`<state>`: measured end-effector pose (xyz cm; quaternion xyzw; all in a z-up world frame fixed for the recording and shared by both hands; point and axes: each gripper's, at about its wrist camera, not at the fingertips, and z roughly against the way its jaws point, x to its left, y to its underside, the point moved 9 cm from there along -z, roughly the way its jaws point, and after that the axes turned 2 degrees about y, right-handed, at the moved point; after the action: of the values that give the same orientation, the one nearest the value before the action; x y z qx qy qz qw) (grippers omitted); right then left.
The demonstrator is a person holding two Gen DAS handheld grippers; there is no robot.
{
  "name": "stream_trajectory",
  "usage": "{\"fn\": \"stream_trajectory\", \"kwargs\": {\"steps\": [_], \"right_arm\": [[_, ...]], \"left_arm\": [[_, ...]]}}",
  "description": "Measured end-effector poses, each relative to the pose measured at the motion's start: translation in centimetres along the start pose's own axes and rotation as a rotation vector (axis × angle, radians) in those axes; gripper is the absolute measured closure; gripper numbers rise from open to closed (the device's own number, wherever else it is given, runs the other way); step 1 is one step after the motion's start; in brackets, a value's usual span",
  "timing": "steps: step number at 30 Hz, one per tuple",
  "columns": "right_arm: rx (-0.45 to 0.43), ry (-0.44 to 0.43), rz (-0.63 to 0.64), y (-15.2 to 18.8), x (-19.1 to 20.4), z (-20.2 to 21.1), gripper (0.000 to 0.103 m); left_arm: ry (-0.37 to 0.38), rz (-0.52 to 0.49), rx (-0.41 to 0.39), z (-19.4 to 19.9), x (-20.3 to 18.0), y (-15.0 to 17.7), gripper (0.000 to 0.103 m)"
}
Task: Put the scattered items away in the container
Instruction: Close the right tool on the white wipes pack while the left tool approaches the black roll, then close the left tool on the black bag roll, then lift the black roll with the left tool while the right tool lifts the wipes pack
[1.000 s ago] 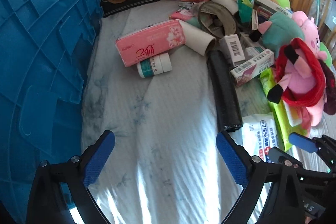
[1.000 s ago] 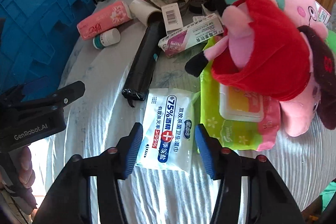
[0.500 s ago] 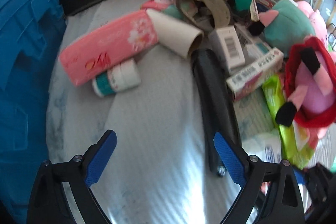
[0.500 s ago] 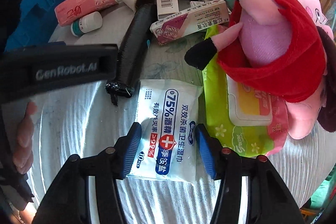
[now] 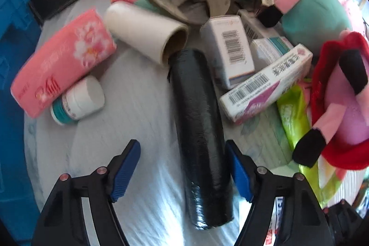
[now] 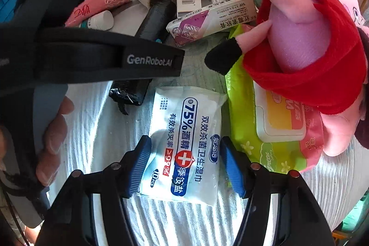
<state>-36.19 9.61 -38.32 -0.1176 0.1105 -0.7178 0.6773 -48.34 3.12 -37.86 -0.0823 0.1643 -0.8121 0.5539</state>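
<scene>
Left tongs (image 5: 182,170) open around black roll (image 5: 199,130), its near end partly hidden in the right view, blue container (image 5: 13,43) cut off at left edge, right tongs (image 6: 184,164) open astride white wipes pack (image 6: 184,144), untouched, green wipes pack (image 6: 272,135) half under plush toy (image 6: 306,38).

Roll of bin bags (image 5: 199,135) lies lengthwise mid-bed, far end touching the open mouth of a paper roll (image 5: 145,31). Tissue pack (image 5: 62,59) left of that, small bottle (image 5: 77,100) tucked against its near side. Boxes (image 5: 265,89) right of the roll. Wet-wipe packet (image 6: 184,142) nearer, right; crate (image 5: 11,61) far left.
</scene>
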Motion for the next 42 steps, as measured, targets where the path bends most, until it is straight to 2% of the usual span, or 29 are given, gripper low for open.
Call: {"fn": "stream_trajectory", "kwargs": {"steps": [2,5,6,8,11,17,18,20,24,25,28,30,32,34,36,42], "right_arm": [[0.002,0.022,0.026,0.0,0.6,-0.2,0.029],[-0.003,0.050,0.035,0.0,0.8,-0.2,0.025],[-0.004,0.057,0.035,0.0,0.9,-0.2,0.025],[-0.001,0.054,0.030,-0.1,0.8,-0.1,0.026],[0.009,0.029,0.015,0.3,0.8,0.6,0.038],[0.007,-0.017,-0.010,0.8,1.0,1.4,0.039],[0.003,-0.019,-0.019,0.7,0.9,1.4,0.038],[-0.005,-0.025,-0.036,0.5,0.5,1.6,0.037],[-0.007,-0.009,-0.041,0.1,0.5,1.7,0.034],[-0.009,-0.012,-0.031,0.0,0.8,1.6,0.030],[-0.019,0.017,-0.008,-0.1,1.1,1.6,0.027],[-0.020,0.044,0.016,-0.1,1.3,1.6,0.027],[-0.017,0.060,0.023,-0.3,1.2,1.8,0.032],[-0.013,0.043,0.001,-0.3,0.8,2.1,0.046],[-0.008,0.020,-0.015,-0.3,0.6,2.5,0.047],[-0.022,0.030,-0.004,-0.7,0.4,3.0,0.049]], "left_arm": [[0.000,-0.004,0.016,-0.1,0.1,0.4,0.044],[-0.001,-0.009,0.035,-0.2,0.4,1.1,0.061],[-0.003,-0.007,0.030,0.2,0.7,1.4,0.063],[-0.007,-0.003,0.022,0.8,1.3,2.0,0.063],[-0.007,0.011,0.023,1.8,2.1,2.9,0.063],[-0.005,0.000,0.016,3.3,2.9,4.4,0.061],[-0.005,0.001,0.019,3.3,3.1,4.3,0.059],[-0.010,0.002,0.021,3.3,3.3,3.7,0.047],[-0.004,0.001,0.008,3.4,3.7,2.6,0.046],[-0.003,0.001,0.004,3.6,3.8,2.5,0.047],[-0.004,-0.007,-0.010,4.3,4.0,2.8,0.062],[-0.006,0.000,-0.011,4.8,4.2,3.4,0.062],[-0.006,0.012,-0.008,5.3,4.5,4.0,0.063],[0.002,0.026,-0.001,5.9,4.9,4.7,0.064],[0.010,0.037,0.001,6.5,5.3,5.3,0.065],[-0.001,0.026,-0.007,7.9,5.8,5.8,0.066]]}}
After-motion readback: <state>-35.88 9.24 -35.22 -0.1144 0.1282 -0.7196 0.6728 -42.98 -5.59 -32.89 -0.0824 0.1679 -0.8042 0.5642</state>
